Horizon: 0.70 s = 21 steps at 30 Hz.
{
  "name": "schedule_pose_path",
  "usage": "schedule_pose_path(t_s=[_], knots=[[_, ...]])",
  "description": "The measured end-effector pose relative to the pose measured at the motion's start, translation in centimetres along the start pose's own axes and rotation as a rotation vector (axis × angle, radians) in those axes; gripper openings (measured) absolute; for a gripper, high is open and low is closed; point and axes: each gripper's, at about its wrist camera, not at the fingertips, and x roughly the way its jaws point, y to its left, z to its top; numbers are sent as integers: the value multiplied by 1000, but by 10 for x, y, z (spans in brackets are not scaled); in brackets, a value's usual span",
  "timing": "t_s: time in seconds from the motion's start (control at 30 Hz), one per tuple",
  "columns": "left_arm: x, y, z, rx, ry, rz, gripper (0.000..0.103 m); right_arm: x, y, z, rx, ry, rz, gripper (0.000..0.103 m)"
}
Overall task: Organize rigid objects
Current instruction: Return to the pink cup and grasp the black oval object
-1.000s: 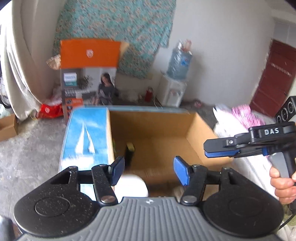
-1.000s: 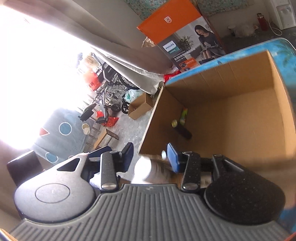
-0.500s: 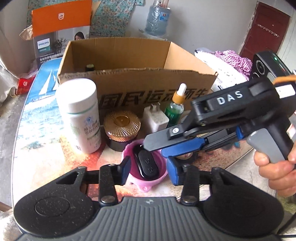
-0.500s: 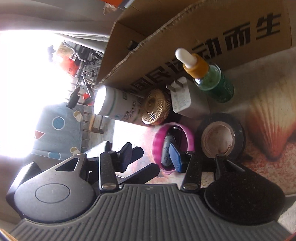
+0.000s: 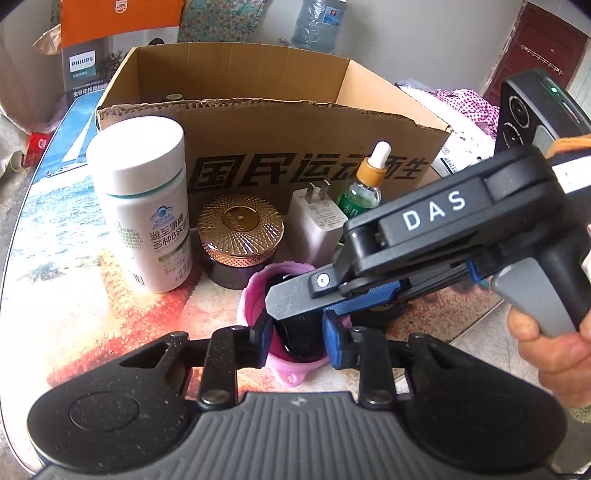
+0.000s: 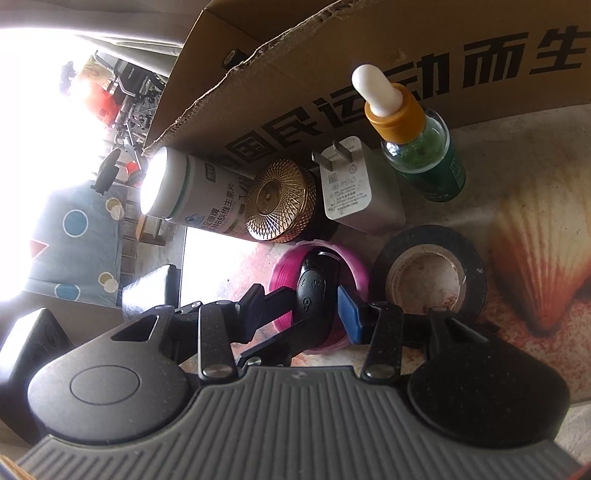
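Black remote (image 6: pixel 316 291) inside pink cup (image 6: pixel 354 266), both tongs (image 5: pixel 295 334) (image 6: pixel 301 314) apart around it.

Home room, water dispenser bottle (image 5: pixel 317 24), curtain (image 6: pixel 122 16)

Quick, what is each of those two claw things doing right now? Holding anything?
Left gripper: open, fingers either side of the pink cup, not clamped.
Right gripper: open, fingers straddling the black remote in that cup, holding nothing.
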Motion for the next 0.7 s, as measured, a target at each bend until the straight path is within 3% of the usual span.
schedule_pose_path(t_s=[0.2, 0.23, 0.33, 0.37, 0.7], knots=[[3, 0, 2, -12, 1, 1, 36, 3, 2, 0, -3, -11, -1, 41], [5, 1, 2, -18, 11, 1, 39, 1, 1, 0, -5, -18, -2, 37], [10, 9, 1, -70, 33, -21, 37, -4, -1, -2, -3, -33, 26, 20], [10, 11, 1, -79, 34, -28, 37, -5, -2, -2, -2, -34, 37, 18], [6, 4, -2, -58, 19, -1, 31, 6, -7, -3, -8, -41, 60, 16]])
